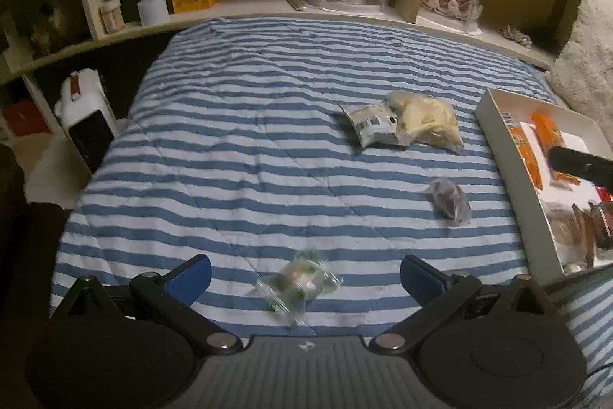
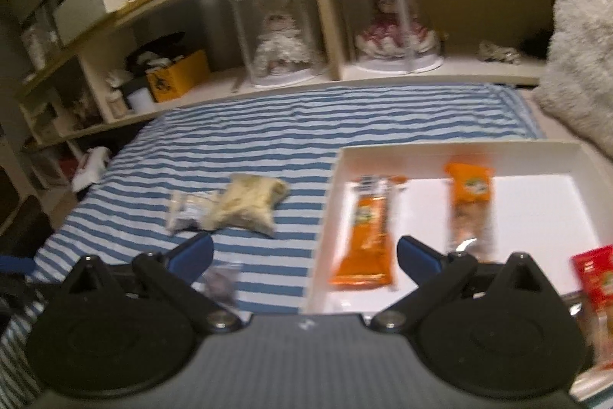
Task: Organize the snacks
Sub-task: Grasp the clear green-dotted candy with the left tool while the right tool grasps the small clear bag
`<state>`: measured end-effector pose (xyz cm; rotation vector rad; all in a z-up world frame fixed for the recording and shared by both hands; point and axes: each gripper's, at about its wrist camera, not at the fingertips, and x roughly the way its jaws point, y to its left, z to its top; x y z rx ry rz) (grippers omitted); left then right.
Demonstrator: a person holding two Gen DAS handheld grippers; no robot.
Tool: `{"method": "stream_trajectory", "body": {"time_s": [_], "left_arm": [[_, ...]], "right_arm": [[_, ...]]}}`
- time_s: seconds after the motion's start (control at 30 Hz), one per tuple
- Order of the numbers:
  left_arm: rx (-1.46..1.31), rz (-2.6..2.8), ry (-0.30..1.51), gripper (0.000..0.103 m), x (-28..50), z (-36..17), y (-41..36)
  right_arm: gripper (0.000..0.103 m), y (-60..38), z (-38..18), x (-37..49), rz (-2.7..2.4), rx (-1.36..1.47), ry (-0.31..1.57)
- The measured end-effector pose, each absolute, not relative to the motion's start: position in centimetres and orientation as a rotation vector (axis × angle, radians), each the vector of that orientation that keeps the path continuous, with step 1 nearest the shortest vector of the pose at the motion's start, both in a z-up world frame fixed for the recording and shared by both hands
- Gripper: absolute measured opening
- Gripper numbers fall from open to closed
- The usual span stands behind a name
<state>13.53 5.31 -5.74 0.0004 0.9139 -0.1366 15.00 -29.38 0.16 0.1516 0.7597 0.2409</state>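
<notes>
Snack bars (image 2: pixel 364 236) in box (image 2: pixel 440 156), pouches (image 2: pixel 237 206) left.

White box (image 1: pixel 494 117): cut off by the right edge in the left wrist view; near corner hidden behind the gripper body.
Red packet (image 2: pixel 597 278): cropped at the right edge, print blurred.
Orange bars (image 2: pixel 364 240): lettering smeared, unreadable.
Dark wrapped snack (image 2: pixel 220 280): partly covered by a gripper finger; contents cannot be told.
</notes>
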Motion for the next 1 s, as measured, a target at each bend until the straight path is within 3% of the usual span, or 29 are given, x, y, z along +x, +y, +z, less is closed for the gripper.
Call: {"method": "stream_trajectory", "body": {"time_s": [0.43,0.6,1.0], "left_arm": [[0.202,-0.387,0.911,0.103,14.7,-8.4,3.9],[0.089,-0.4,0.984,0.087,16.1,-9.5,5.3],[0.055,-0.434,1.102,0.08,14.9,-10.2,4.4]], "right_arm": [[0.102,-23.7,-3.6,16.3,0.349,0.03,0.818],[0.102,-22.7,-4.4,17.0,0.356,0.042,0.826],[0.101,-22.0,-6.0,18.3,0.416,0.077,0.87]]}}
